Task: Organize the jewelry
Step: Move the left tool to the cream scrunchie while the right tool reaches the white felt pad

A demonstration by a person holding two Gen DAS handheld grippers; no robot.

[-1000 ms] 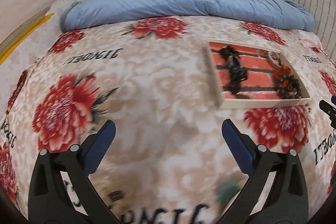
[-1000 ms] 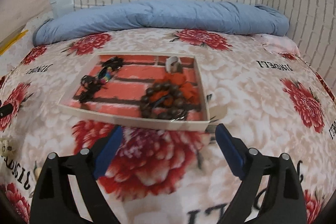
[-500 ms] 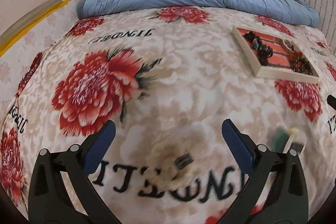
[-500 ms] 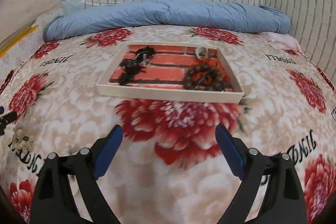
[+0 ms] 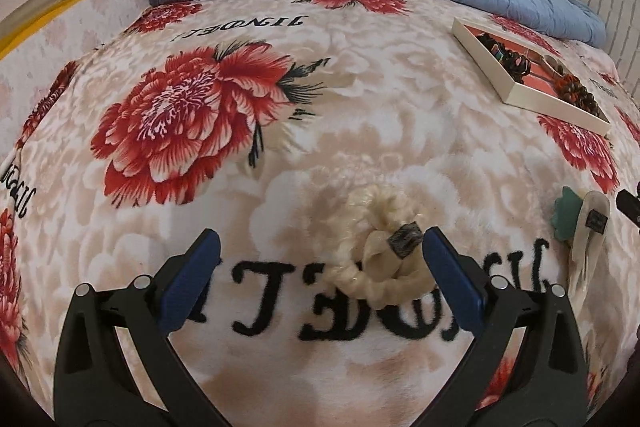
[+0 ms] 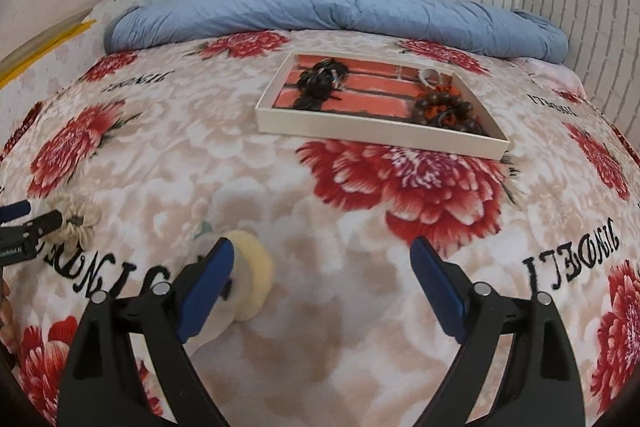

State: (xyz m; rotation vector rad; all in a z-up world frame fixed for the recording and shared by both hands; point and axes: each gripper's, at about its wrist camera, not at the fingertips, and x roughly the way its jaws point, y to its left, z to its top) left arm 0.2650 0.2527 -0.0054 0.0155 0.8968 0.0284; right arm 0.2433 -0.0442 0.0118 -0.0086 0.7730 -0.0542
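A cream braided hair tie (image 5: 376, 247) with a small dark tag lies on the floral blanket, just ahead of my open left gripper (image 5: 318, 263), near its right finger. A cream hair piece with a teal part (image 5: 580, 227) lies further right. In the right wrist view a pale yellow round hair tie (image 6: 252, 279) lies beside the left finger of my open right gripper (image 6: 320, 269). The shallow white tray (image 6: 380, 137) with a red brick-pattern floor holds black hair ties (image 6: 320, 83) and a brown bead bracelet (image 6: 444, 111). The tray also shows in the left wrist view (image 5: 552, 103).
A rolled blue duvet (image 6: 340, 15) lies along the far side of the bed against a white brick wall. The left gripper's tip (image 6: 36, 223) shows at the left edge of the right wrist view, by the braided tie (image 6: 76, 223).
Both grippers have pulled back from the tray toward the near side of the bed. The braided tie now lies between the left fingers; the yellow tie has come into the right view.
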